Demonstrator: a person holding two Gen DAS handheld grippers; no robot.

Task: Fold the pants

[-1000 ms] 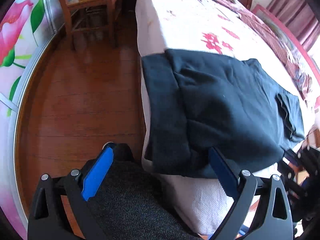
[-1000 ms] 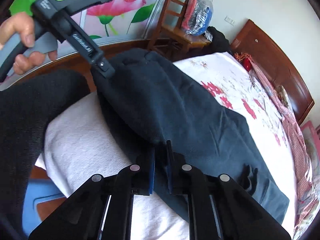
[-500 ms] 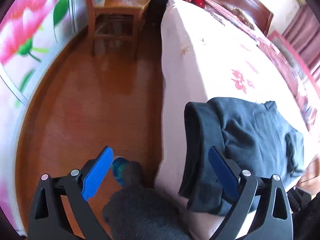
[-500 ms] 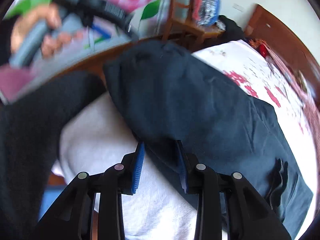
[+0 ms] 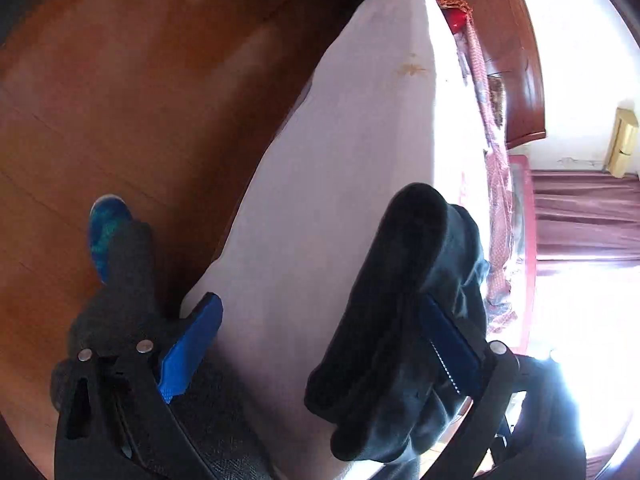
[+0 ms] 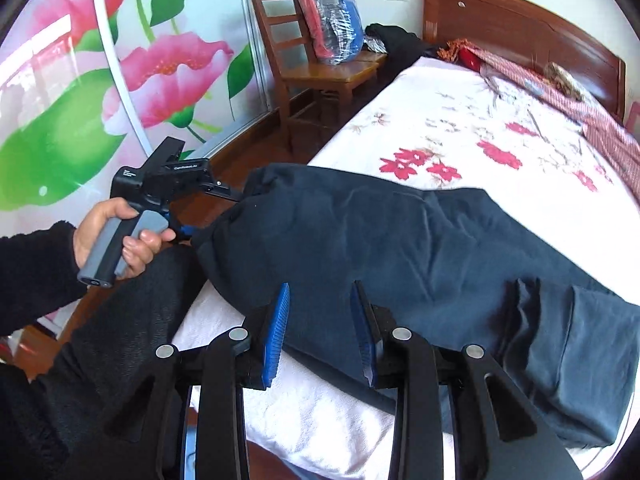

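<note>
We see the dark navy pants [image 6: 420,248] lying folded across the near corner of the bed [image 6: 460,128], its bulk running from 10 o'clock to 4 o'clock in the right wrist view, one edge drooping over the mattress side.

The right hand-held gripper [image 6: 320,332] hangs at 6 o'clock just above the cloth; its 2 blue pads stand a little apart, having just been opening, and the fabric shows between them but neither pad presses on it.

At 9 o'clock a hand [image 6: 120,236] grips the grey handle of the left hand-held gripper [image 5: 320,348], whose front end sits at the folded end of the pants. In the left wrist view its jaws are spread wide, 1 blue pad over the white sheet at 7 o'clock, the other against the pants' fold at 4 o'clock, nothing clamped.

Beyond, a wooden chair [image 6: 312,60] carries a plastic bag [image 6: 332,24] at 12 o'clock, beside a flower-painted wardrobe door [image 6: 120,80]. A wooden headboard [image 6: 520,28] closes the scene at 1 o'clock.
</note>
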